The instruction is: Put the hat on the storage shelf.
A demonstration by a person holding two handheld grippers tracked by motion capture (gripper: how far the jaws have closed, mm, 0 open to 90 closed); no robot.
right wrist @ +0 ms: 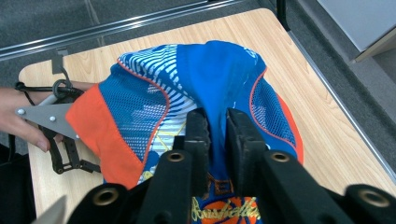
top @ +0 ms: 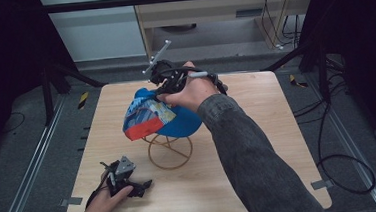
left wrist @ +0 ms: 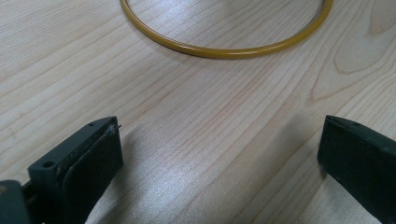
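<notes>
High view: the wooden worktop [top: 259,146] has lots of bare room on its right side and near edge. The blue and orange cap [top: 151,116] sits on a gold wire stand [top: 170,150] mid-worktop. The right tool [right wrist: 215,135] pinches a fold of the cap. The left tool [left wrist: 219,154] rests wide open near the front left edge.
</notes>
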